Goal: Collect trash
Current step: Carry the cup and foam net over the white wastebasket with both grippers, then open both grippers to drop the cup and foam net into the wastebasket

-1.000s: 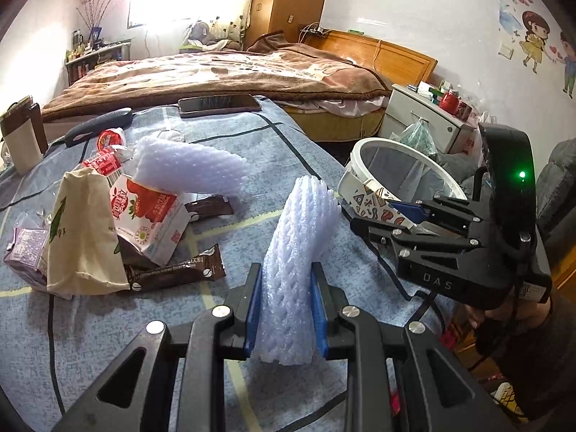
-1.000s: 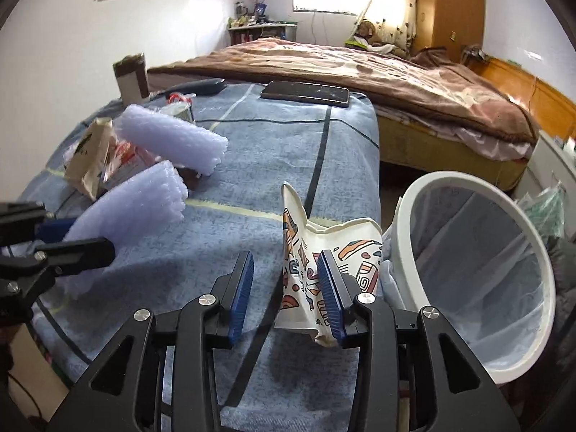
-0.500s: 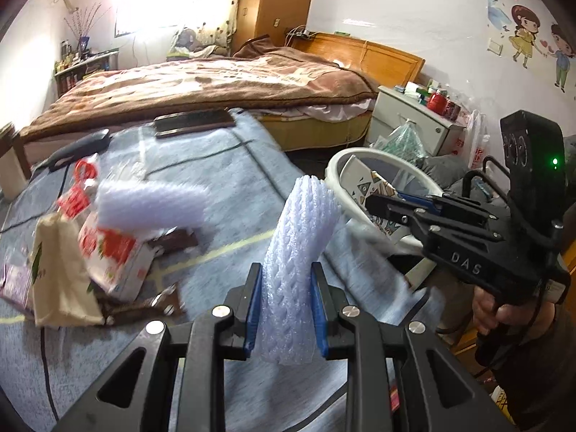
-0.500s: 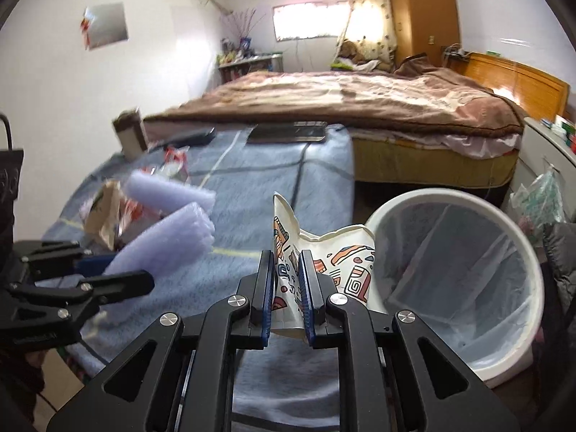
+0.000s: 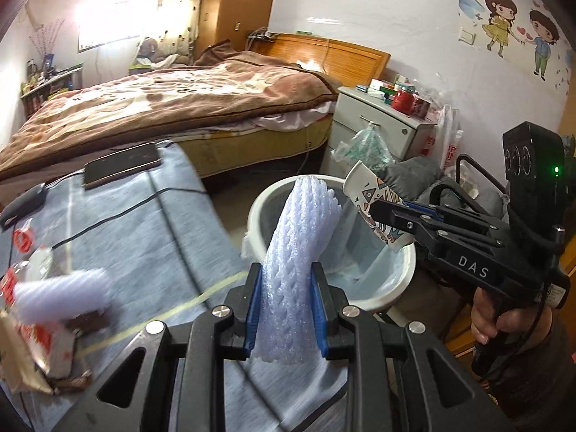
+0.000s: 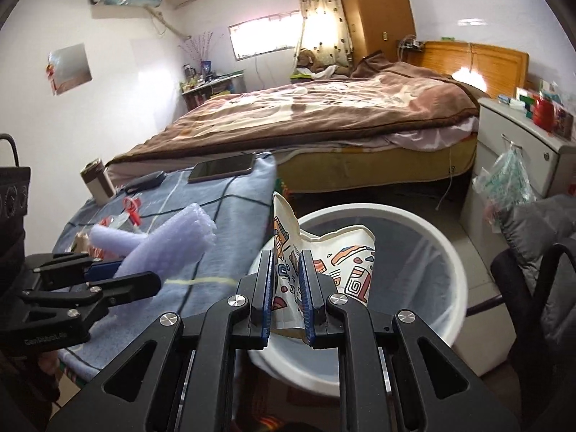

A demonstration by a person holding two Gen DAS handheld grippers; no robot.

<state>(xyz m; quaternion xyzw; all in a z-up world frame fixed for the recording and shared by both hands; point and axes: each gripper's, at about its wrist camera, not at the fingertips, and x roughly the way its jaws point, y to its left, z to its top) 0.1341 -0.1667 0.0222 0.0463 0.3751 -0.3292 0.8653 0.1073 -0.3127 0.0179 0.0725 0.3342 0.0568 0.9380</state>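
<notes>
My left gripper [image 5: 286, 309] is shut on a white foam net sleeve [image 5: 298, 244], held upright at the table's right edge, its top in front of the white bin [image 5: 259, 208]. My right gripper [image 6: 288, 295] is shut on a crushed patterned paper cup [image 6: 345, 262], held over the near rim of the bin [image 6: 457, 280]. The right gripper also shows in the left wrist view [image 5: 388, 216] with the cup [image 5: 363, 187] above the bin. The left gripper with the sleeve [image 6: 169, 248] shows at the left of the right wrist view.
On the blue tablecloth [image 5: 144, 237] lie another foam sleeve [image 5: 61, 298], wrappers and cartons [image 5: 36, 352], a phone [image 5: 122, 165] and a dark case [image 5: 21, 201]. A bed [image 6: 324, 115] stands behind, a nightstand [image 6: 518, 151] and a dark chair [image 6: 532, 288] at right.
Both grippers moved right, off the table toward the bin. The right gripper, open a second ago, closed on the cup and now holds it over the bin.
</notes>
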